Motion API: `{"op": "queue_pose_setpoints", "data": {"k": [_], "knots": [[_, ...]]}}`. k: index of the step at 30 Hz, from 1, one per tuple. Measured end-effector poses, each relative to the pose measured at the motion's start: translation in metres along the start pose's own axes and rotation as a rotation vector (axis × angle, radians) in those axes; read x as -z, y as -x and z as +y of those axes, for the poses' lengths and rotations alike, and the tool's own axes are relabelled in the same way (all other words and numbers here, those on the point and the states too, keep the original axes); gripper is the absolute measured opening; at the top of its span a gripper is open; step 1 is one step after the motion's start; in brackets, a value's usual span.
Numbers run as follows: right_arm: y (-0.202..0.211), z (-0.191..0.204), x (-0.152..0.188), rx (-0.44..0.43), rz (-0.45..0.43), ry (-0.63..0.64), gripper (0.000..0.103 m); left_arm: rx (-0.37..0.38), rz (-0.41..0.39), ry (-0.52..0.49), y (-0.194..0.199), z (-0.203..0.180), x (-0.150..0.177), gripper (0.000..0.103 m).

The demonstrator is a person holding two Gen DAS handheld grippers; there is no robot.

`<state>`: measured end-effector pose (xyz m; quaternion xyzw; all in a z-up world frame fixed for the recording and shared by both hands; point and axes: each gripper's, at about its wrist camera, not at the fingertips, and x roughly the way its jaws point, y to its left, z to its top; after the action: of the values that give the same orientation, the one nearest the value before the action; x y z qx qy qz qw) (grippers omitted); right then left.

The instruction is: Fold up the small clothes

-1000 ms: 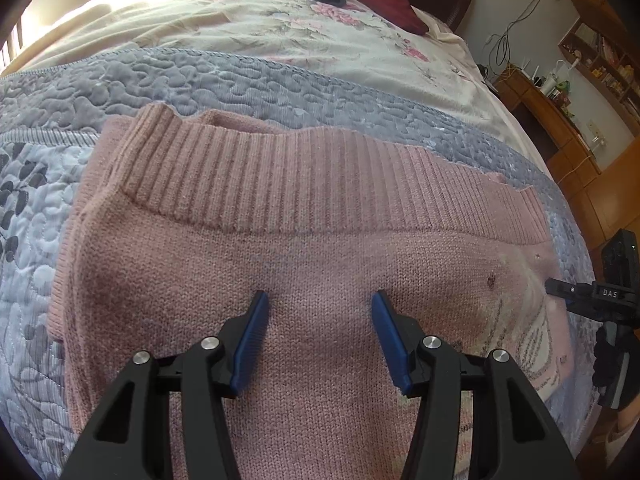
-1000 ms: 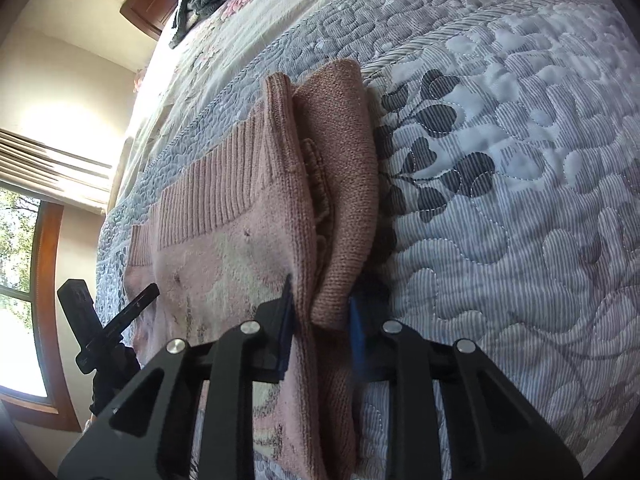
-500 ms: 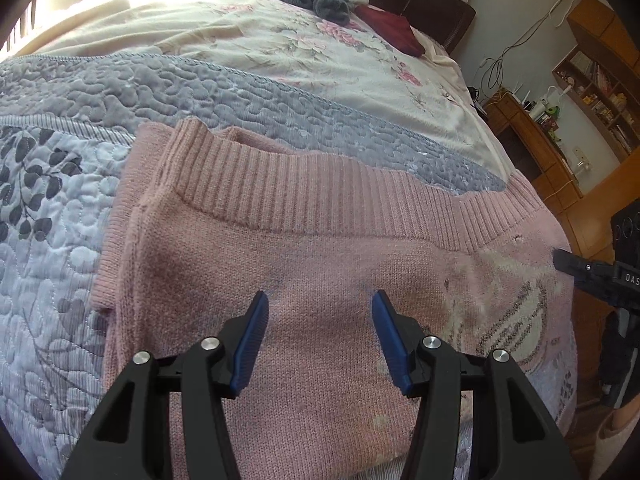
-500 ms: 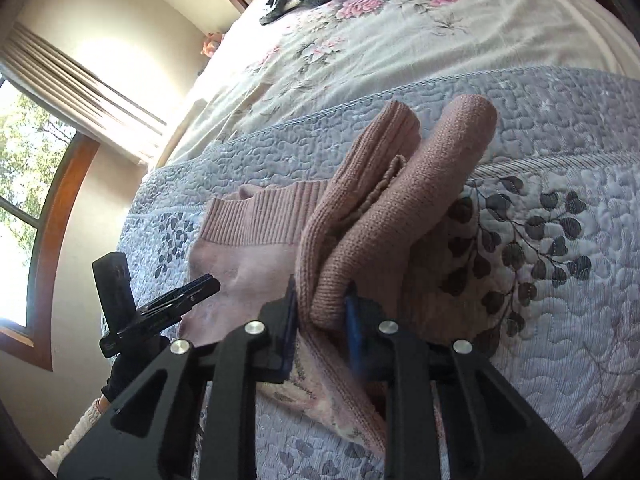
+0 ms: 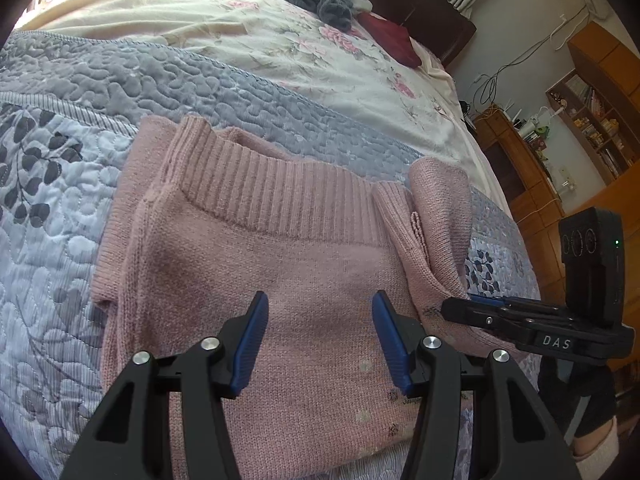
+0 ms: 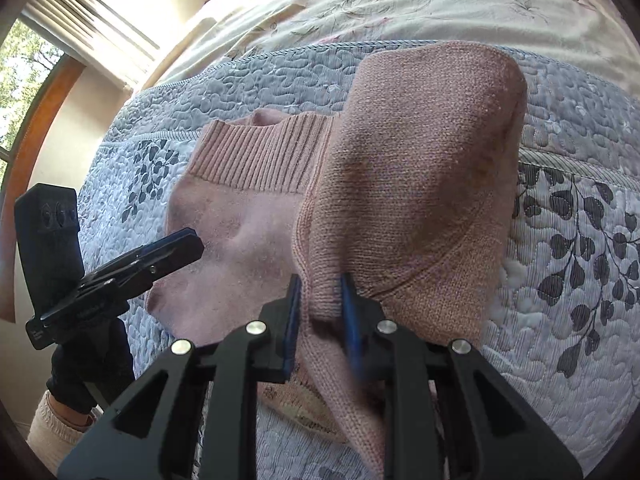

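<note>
A bed with a blue-grey quilted bedspread (image 5: 60,208) fills both views. On it lies a pink knit sweater (image 5: 304,280), ribbed hem away from the cameras. The left gripper (image 5: 318,320) hovers over its middle, jaws wide with nothing between them. At the sweater's right edge, the right gripper (image 6: 320,304) pinches the folded sleeve (image 6: 416,184), lifted off the quilt.

A home bedroom. A quilted bed (image 5: 120,92) fills the view, with wooden bookshelves (image 5: 592,120) beside it. A window (image 6: 24,92) stands opposite.
</note>
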<state>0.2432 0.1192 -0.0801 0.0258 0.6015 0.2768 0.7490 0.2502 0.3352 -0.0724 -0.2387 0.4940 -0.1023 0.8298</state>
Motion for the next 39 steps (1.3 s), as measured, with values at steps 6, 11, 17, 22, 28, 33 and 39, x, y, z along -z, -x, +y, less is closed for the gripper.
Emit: {"op": "queue_pose_setpoints", "data": {"k": [6,11,17,22,28,33,39], "knots": [[-0.014,-0.006,0.000,-0.018,0.036,-0.032,0.028,0.074,0.015,0.081,-0.007,0.001,-0.002,0.054],[0.012,-0.008,-0.003,-0.039,0.032,-0.046,0.035,0.158,0.027,0.134,-0.016,-0.011,-0.002,0.055],[0.076,-0.040,-0.001,0.003,-0.066,-0.066,0.045,0.213,0.040,0.151,-0.034,-0.032,-0.006,0.057],[0.085,-0.092,0.019,0.036,-0.053,-0.150,0.045,0.242,0.051,0.155,-0.049,-0.045,-0.005,0.057],[0.061,-0.118,0.050,0.036,-0.008,-0.185,0.045,0.262,0.082,0.187,-0.072,-0.048,0.000,0.057],[0.044,-0.126,0.065,0.023,0.007,-0.213,0.045,0.259,0.088,0.188,-0.086,-0.055,-0.001,0.057],[0.038,-0.140,0.081,-0.011,-0.001,-0.271,0.043,0.238,0.086,0.164,-0.098,-0.071,-0.010,0.056]]}}
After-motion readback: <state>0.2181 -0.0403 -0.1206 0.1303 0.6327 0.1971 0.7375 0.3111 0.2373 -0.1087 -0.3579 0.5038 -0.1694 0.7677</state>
